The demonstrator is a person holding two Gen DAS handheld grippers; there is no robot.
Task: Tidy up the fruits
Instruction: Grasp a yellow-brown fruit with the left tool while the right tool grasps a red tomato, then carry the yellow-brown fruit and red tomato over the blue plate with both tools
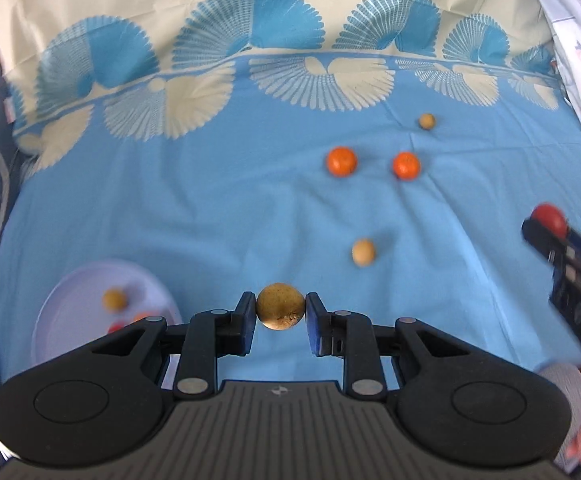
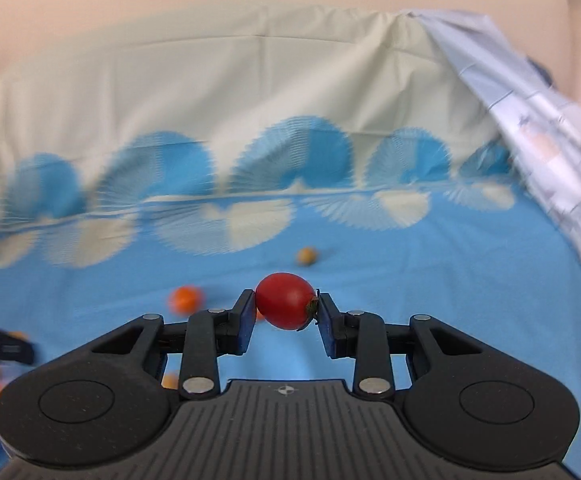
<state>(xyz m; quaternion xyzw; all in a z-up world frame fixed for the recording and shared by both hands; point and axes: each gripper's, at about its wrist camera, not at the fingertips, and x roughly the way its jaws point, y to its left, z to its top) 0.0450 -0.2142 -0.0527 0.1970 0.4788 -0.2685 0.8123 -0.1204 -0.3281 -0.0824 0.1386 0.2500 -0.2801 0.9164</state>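
Nearest, left hand-held gripper (image 1: 280, 312) clamped on a brown fruit (image 1: 280, 311), above the bed (image 1: 250, 208) beside the plate (image 1: 66, 300) at its near-left corner. Rightward, right hand-held gripper (image 2: 286, 307) pinching a red tomato (image 2: 285, 306). Best carried low over the plate, then released gently, clear of fruit already there.

A speckled tan round fruit (image 1: 280, 312) and a red tomato (image 2: 285, 306) are held aloft; two tangerines (image 1: 342, 161) lie on the bed.
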